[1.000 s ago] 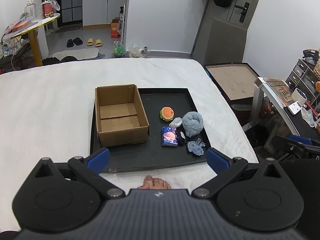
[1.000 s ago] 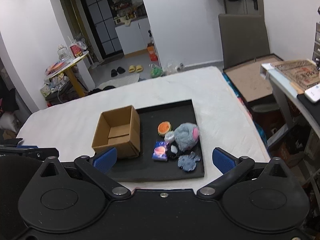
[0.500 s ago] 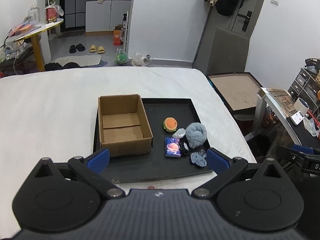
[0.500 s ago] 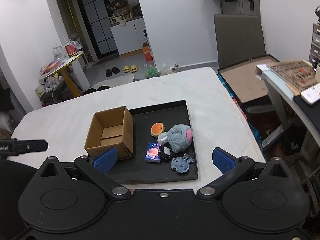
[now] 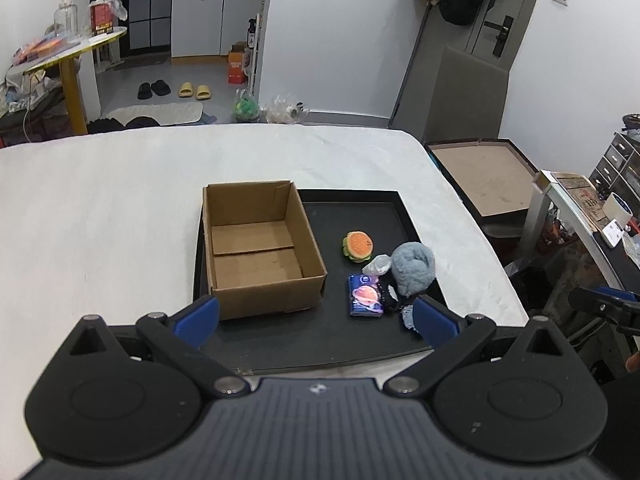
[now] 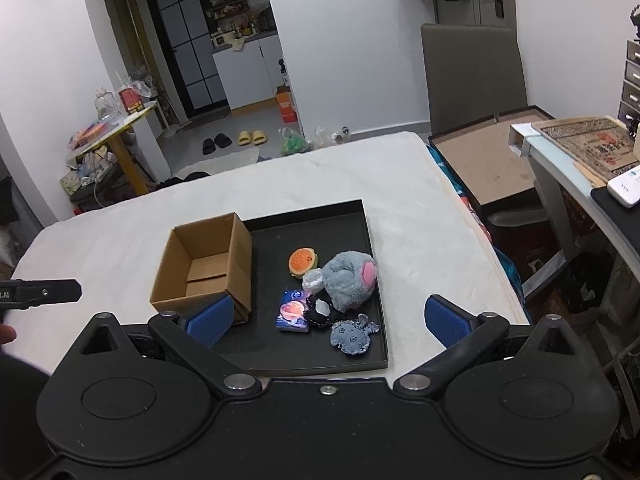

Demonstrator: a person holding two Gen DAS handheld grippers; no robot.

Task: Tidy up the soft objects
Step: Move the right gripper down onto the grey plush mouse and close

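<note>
Plush toys (image 6: pixel 350 280) sit lower-centre, untouched beside the empty cardboard box (image 5: pixel 256 248); both grippers (image 5: pixel 316 314) (image 6: pixel 328 316), spread wide and empty-handed, have pulled back higher, nothing sorted.

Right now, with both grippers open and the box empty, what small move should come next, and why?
Probably lower the right gripper toward the grey plush. It is open and holds nothing, the cardboard box is empty, and all the soft toys lie on the tray on that gripper's side.
</note>
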